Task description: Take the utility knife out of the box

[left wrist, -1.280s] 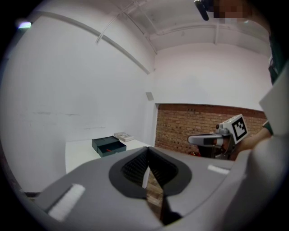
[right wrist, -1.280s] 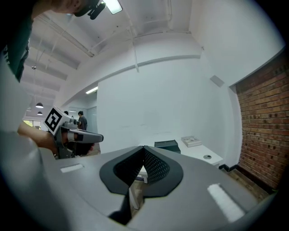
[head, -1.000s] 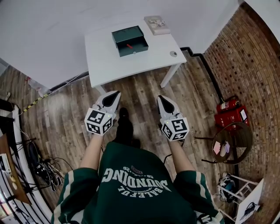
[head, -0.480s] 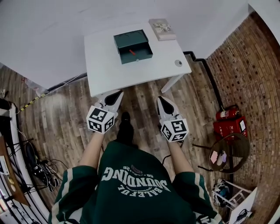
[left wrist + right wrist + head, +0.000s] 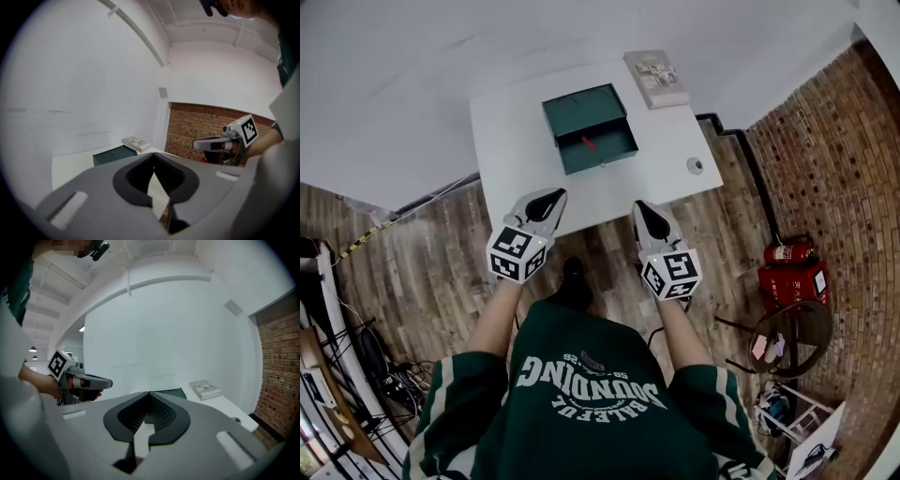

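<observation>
The red utility knife (image 5: 590,143) lies in the open green box (image 5: 598,161) on the worktop (image 5: 511,141), well ahead of us. The left gripper (image 5: 549,196) and right gripper (image 5: 640,207) both have fingers closed, empty. We should open one pair before reaching in, and steady the box with the other.

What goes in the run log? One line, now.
left gripper shut, empty | right gripper shut, empty | utility knife in open box on table | not yet taken
</observation>
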Action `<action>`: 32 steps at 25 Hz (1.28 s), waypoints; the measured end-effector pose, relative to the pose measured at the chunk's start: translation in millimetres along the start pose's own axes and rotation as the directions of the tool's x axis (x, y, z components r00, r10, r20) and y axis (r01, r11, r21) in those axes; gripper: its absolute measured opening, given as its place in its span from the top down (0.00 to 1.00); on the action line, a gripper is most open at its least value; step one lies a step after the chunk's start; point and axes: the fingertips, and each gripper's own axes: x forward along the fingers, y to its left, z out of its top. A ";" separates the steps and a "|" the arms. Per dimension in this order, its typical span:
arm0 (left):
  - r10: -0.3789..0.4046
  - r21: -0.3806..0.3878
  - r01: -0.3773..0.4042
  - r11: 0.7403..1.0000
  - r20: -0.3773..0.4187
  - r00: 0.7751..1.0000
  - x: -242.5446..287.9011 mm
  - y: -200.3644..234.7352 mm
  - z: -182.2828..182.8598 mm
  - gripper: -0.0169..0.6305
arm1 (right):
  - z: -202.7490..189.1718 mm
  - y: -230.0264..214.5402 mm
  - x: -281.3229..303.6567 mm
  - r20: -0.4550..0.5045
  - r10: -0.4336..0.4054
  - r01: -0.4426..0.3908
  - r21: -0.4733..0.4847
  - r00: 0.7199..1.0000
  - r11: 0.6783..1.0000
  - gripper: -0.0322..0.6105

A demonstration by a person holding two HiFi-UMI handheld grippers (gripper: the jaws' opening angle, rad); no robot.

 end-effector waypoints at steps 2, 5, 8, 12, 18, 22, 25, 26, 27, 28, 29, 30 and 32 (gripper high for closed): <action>-0.013 -0.001 0.013 1.000 0.000 1.000 11.4 16.0 6.3 0.89 | 5.7 -0.8 21.8 -0.010 0.004 -0.004 -0.005 1.000 1.000 0.95; -0.026 -0.008 0.026 1.000 0.001 1.000 24.2 34.7 10.8 0.89 | 11.3 -0.4 48.3 -0.023 0.008 -0.008 -0.015 1.000 1.000 0.95; -0.021 -0.025 0.021 0.999 0.003 1.000 31.6 50.7 11.4 0.89 | 10.3 0.3 68.7 -0.047 0.020 -0.022 -0.024 0.999 0.999 0.95; -0.005 -0.050 0.006 0.999 0.011 1.000 38.7 65.7 13.1 0.89 | 12.9 -3.1 90.0 -0.071 0.038 -0.041 -0.039 0.997 0.998 0.95; 0.037 -0.080 -0.035 0.996 0.018 0.999 51.9 89.4 15.8 0.89 | 15.1 -6.2 129.6 -0.094 0.087 -0.093 -0.055 0.992 0.994 0.95; 0.074 -0.088 -0.072 0.993 0.017 0.997 62.9 103.8 19.9 0.89 | 19.0 -10.7 155.7 -0.097 0.134 -0.140 -0.059 0.986 0.988 0.95; 0.109 -0.096 -0.107 0.990 0.013 0.994 70.8 115.4 23.3 0.89 | 19.3 -17.3 176.0 -0.108 0.172 -0.179 -0.057 0.979 0.982 0.95; 0.120 -0.099 -0.118 0.988 0.012 0.993 73.4 119.3 24.3 0.89 | 19.5 -19.4 182.5 -0.113 0.184 -0.192 -0.057 0.976 0.980 0.95; 0.131 -0.101 -0.129 0.986 0.012 0.991 75.7 123.4 25.5 0.89 | 20.3 -21.2 188.9 -0.117 0.196 -0.204 -0.058 0.974 0.977 0.95; 0.142 -0.104 -0.140 0.985 0.013 0.990 77.7 127.7 26.7 0.89 | 21.5 -22.6 195.1 -0.120 0.208 -0.216 -0.060 0.971 0.975 0.95; 0.154 -0.107 -0.151 0.983 0.013 0.988 79.5 131.8 27.9 0.89 | 22.8 -23.7 201.0 -0.122 0.219 -0.228 -0.062 0.968 0.972 0.95; 0.164 -0.111 -0.162 0.981 0.014 0.986 81.4 135.6 28.9 0.89 | 24.0 -24.9 206.3 -0.124 0.229 -0.238 -0.063 0.965 0.969 0.95; 0.181 -0.117 -0.178 0.977 0.015 0.983 85.1 141.3 30.7 0.89 | 24.7 -27.6 215.0 -0.130 0.246 -0.256 -0.066 0.961 0.965 0.95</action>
